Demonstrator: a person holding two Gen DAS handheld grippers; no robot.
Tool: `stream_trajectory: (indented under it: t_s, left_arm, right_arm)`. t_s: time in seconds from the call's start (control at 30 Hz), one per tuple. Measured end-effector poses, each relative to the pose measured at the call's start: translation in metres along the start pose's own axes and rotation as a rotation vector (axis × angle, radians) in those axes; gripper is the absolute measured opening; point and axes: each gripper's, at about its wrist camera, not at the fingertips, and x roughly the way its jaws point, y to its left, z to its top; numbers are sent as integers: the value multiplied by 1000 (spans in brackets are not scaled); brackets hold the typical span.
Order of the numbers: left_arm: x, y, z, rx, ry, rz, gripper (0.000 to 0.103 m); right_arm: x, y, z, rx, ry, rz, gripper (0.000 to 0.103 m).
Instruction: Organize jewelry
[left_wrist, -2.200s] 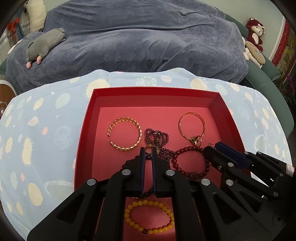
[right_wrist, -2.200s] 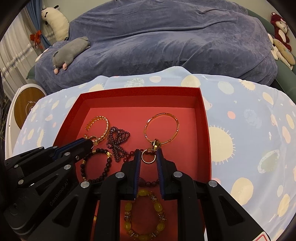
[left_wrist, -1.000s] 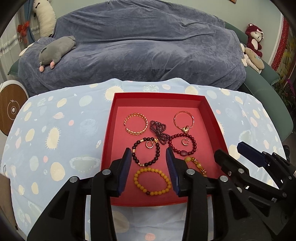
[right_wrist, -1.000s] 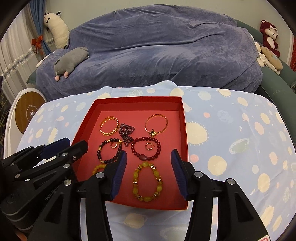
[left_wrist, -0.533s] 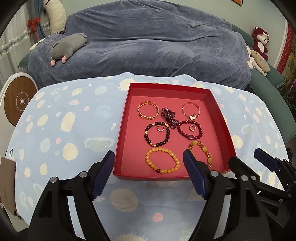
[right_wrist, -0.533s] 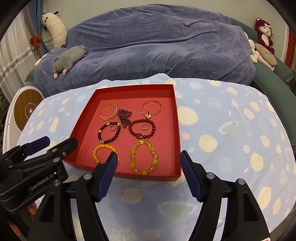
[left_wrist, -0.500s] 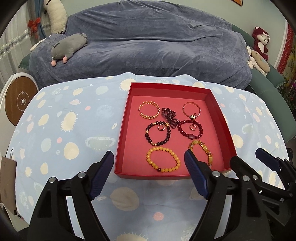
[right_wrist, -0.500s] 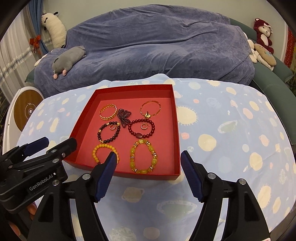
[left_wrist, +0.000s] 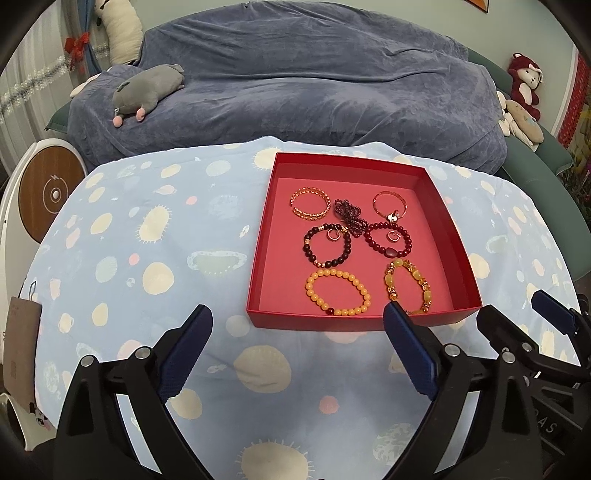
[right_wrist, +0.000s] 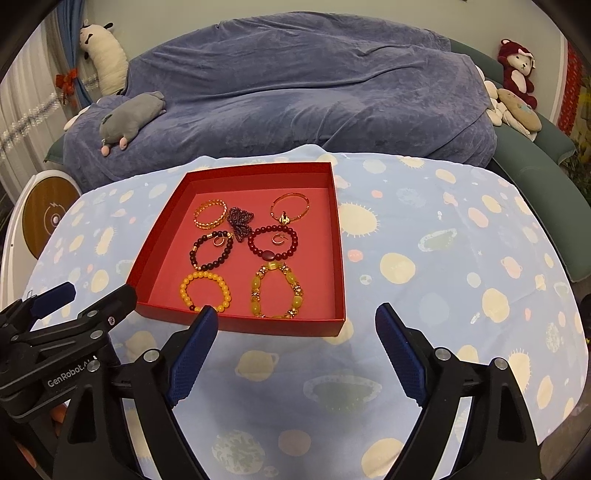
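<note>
A red open box (left_wrist: 364, 320) (right_wrist: 240, 325) lies on the table. In it lie a gold cuff (left_wrist: 310, 202), a dark purple bead string (left_wrist: 349, 214), a thin gold bangle (left_wrist: 389, 204), a dark bead bracelet (left_wrist: 327, 249) around a small ring, a red bead bracelet (left_wrist: 388, 243) around a ring, an orange bead bracelet (left_wrist: 337, 292) and a yellow stone bracelet (left_wrist: 408, 287). My left gripper (left_wrist: 297, 341) is wide open and empty, in front of the box. My right gripper (right_wrist: 295, 339) is wide open and empty, in front of the box.
The table wears a light blue cloth with pale spots (left_wrist: 147, 240). Behind it is a sofa under a blue-grey cover (left_wrist: 314, 85) with a grey plush toy (left_wrist: 147, 90). A round white and wood device (left_wrist: 44, 194) stands at the left. Plush toys (left_wrist: 522, 96) sit at the right.
Both grippers let go of the small rings inside the box, opened wide and pulled back out of the box towards the table's near edge.
</note>
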Motion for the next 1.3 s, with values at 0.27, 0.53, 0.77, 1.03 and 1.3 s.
stream_trajectory:
  t_s: [0.27, 0.53, 0.77, 1.03, 1.3]
  left_arm:
    - [-4, 0, -9, 1, 6, 4, 90]
    - [-6, -1, -13, -3, 11, 1, 91]
    - [-7, 1, -16, -14, 15, 7, 93]
    - [-11, 4, -20, -15, 6, 16, 95]
    - [-10, 3, -19, -6, 3, 22, 95]
  right_arm:
    - [-4, -3, -7, 13, -9, 0, 91]
    - [-8, -4, -11, 17, -15, -9, 96]
    - [-3, -8, -14, 30, 35, -3, 96]
    - [-7, -5, -16, 22, 11, -21, 96]
    - [-10, -6, -15, 27, -3, -26, 96]
